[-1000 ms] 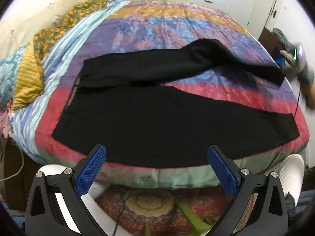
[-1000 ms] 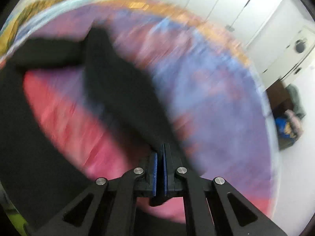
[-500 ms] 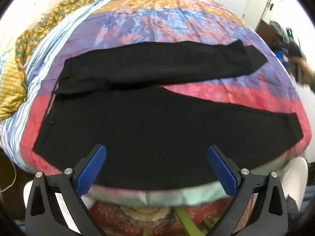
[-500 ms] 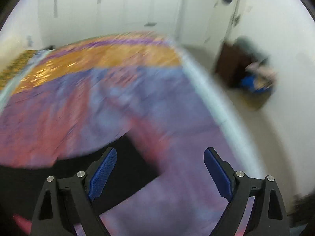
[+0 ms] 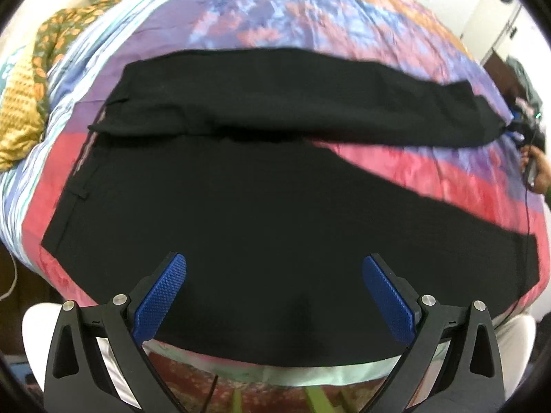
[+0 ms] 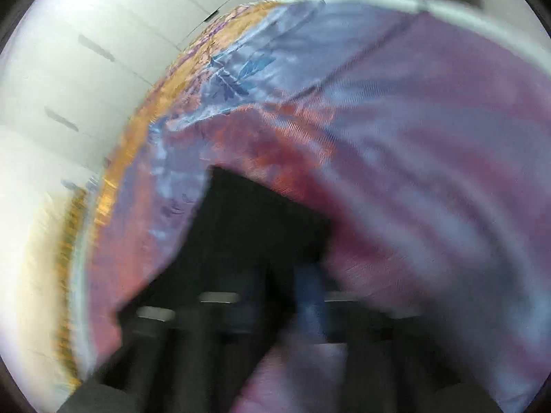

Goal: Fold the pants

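With the left gripper (image 5: pixel 273 296) gaping empty over the pants (image 5: pixel 261 213), the far leg's hem at three o'clock is best drawn squarely over the near leg (the right gripper's (image 6: pixel 275 313) fingers are too blurred to judge).

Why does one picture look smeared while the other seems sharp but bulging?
Right wrist view: motion blur smears the right gripper, pants and bedspread. Left wrist view: mostly sharp, but the fisheye lens bulges the bed; left gripper crisp.
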`<control>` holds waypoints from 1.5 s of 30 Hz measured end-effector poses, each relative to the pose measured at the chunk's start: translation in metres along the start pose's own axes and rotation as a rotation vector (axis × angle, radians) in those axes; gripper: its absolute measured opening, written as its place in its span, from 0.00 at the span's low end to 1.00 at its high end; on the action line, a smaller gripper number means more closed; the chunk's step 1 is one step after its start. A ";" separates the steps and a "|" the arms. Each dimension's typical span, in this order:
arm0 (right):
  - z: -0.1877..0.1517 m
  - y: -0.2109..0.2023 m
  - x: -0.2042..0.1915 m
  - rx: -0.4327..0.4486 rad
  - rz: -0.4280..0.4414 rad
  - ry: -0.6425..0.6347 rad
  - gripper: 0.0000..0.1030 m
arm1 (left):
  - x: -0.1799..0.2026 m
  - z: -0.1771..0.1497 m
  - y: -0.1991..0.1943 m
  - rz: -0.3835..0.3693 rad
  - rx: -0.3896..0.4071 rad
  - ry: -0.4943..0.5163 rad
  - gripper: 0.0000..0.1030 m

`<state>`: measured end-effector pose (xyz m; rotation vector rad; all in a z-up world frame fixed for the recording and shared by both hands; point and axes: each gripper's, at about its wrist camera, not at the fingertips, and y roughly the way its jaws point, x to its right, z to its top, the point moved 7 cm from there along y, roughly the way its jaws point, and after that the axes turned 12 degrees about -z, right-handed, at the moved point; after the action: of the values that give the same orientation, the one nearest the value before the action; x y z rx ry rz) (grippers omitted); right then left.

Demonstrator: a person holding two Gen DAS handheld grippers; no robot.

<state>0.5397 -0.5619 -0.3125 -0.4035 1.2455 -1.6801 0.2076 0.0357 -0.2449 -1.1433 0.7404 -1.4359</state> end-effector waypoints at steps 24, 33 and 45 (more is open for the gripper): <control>-0.306 -0.003 -0.408 -0.474 0.596 -0.683 0.66 | -0.130 0.166 0.130 0.139 0.300 -0.076 0.99; -0.084 0.006 -0.166 -0.128 0.143 -0.308 0.60 | -0.122 0.166 0.130 0.158 0.277 -0.072 0.99; -0.266 -0.198 -0.075 -0.180 0.317 -0.408 0.78 | 0.028 0.017 0.049 -0.222 0.137 0.168 0.99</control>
<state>0.2837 -0.3523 -0.2335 -0.5913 1.0899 -1.1516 0.2428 0.0016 -0.2771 -1.0327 0.6339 -1.7584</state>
